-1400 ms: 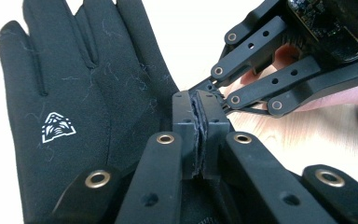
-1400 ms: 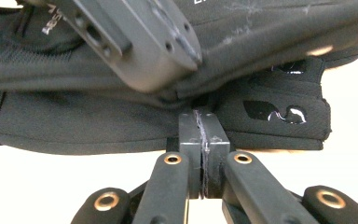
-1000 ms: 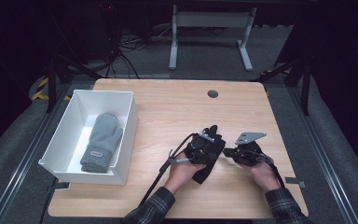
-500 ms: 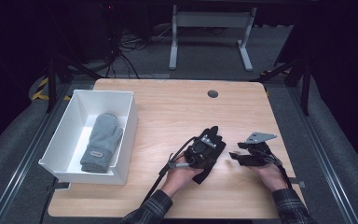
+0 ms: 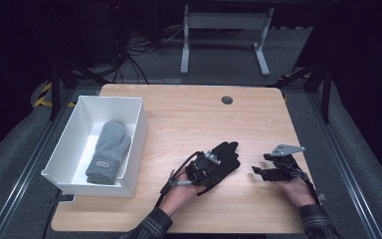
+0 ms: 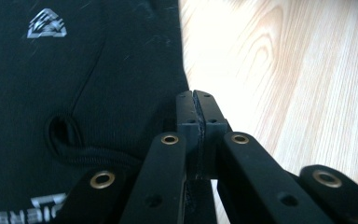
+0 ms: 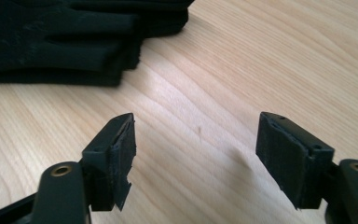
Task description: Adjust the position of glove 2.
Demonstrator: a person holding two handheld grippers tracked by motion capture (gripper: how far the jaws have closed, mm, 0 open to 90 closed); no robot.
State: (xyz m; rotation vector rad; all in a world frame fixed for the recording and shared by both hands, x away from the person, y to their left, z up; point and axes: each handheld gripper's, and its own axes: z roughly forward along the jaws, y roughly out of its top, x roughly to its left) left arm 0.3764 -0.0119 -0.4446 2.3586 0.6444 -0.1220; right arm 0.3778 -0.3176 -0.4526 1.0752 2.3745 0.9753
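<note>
A black glove [image 5: 227, 149] lies flat on the wooden table, right of the middle; its fingers also show in the right gripper view [image 7: 65, 42]. My left gripper [image 5: 214, 160] rests over it, jaws pressed together at the glove's edge [image 6: 74, 93]. In its own view the left gripper [image 6: 198, 107] looks shut on that edge. My right gripper [image 5: 262, 164] sits on the table to the glove's right, a short gap away. The right gripper [image 7: 196, 158] is wide open with bare wood between the jaws.
A white bin [image 5: 134, 144] stands at the table's left side with a grey mitten [image 5: 108, 149] lying in it. A round cable hole [image 5: 227, 100] sits near the far edge. Table legs and cables lie on the floor beyond.
My right gripper has drawn away to the right of the glove and toward the front edge. The left hand shifted slightly nearer; the glove stays about where it was.
</note>
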